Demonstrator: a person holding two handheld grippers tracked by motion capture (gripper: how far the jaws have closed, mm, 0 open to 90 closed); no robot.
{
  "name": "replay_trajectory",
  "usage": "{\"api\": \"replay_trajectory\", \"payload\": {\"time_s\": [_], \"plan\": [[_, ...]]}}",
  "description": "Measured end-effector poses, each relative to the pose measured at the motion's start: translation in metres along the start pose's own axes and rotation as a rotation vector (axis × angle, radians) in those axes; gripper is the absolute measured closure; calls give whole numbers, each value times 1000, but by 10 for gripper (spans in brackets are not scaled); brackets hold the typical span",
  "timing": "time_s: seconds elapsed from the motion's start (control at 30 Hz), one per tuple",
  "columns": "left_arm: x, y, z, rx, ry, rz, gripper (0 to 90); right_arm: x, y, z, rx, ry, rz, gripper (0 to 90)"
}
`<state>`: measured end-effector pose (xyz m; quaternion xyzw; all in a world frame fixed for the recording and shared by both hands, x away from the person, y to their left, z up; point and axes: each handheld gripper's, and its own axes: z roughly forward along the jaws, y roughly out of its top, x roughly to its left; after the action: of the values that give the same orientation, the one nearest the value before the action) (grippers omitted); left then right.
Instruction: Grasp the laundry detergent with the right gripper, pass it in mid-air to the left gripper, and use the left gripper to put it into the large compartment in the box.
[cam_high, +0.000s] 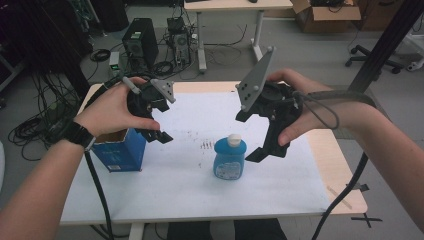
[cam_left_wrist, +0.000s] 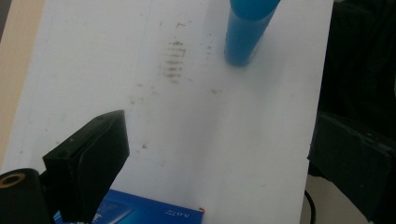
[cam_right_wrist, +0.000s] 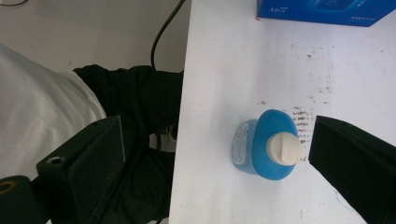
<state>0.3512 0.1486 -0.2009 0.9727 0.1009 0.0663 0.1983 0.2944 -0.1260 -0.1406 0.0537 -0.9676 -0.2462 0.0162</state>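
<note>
A blue bottle with a white cap stands upright near the middle of the white-covered table. An open blue box stands at the table's left. My left gripper hovers open above the box's right side, nothing between its jaws. My right gripper hangs open just right of and above the bottle. In the right gripper view the bottle lies below, closer to the right jaw, and my gripper is open. The left gripper view has the bottle far ahead and the box under my open gripper.
Dark smudges mark the white sheet left of the bottle. Bare wood runs along the table's right edge. Beyond the table are a computer tower, cable tangles, another desk, a cardboard box and a black post.
</note>
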Motion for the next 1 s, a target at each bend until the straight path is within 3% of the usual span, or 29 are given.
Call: {"api": "replay_trajectory", "payload": {"time_s": [0.5,1.0], "plan": [[0,2,-4,-7,11,-14,46,-12,-12,-5,-48,-19,2,36],[1,4,-4,-32,17,-24,41,-37,-56,-11,-172,-66,61,31]]}}
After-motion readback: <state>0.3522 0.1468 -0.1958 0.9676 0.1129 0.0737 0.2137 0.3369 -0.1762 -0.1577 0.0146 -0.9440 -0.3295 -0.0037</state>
